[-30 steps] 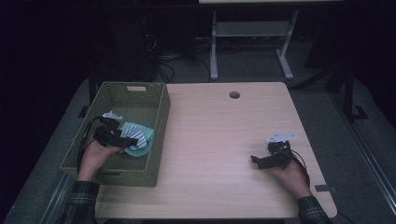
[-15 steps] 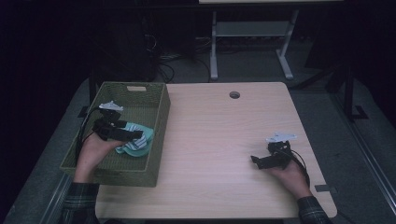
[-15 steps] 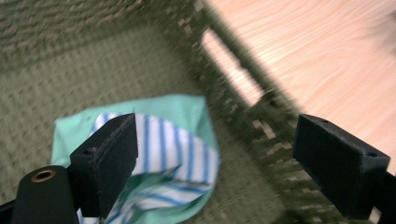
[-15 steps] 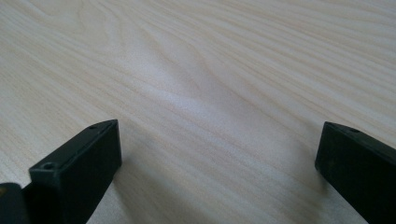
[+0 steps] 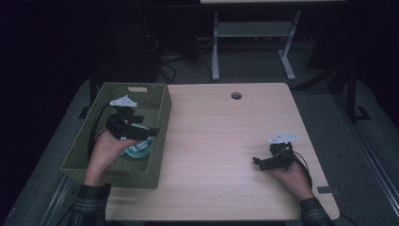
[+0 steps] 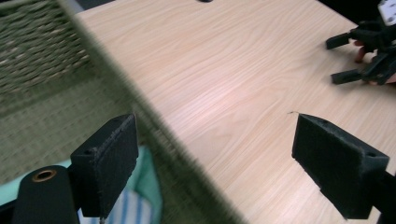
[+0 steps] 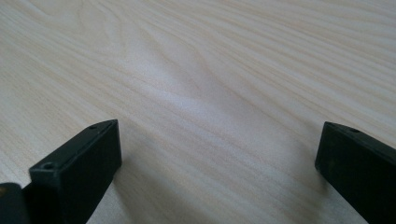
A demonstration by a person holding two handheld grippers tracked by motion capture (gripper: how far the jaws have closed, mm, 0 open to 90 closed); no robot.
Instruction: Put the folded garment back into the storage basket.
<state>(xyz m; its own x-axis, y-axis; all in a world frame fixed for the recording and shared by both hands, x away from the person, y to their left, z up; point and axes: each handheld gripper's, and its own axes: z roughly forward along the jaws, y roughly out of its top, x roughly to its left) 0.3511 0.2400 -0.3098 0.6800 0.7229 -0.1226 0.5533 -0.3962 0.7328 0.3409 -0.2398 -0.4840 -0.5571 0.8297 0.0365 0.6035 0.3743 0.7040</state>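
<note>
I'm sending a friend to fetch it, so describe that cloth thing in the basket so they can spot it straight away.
Start at the light wooden table, then go to the green woven basket at its left edge. Inside, near the basket's right wall and below the left gripper, lies a crumpled cloth. It is teal and white with stripes, the one soft, pale thing against the dark green weave.
</note>
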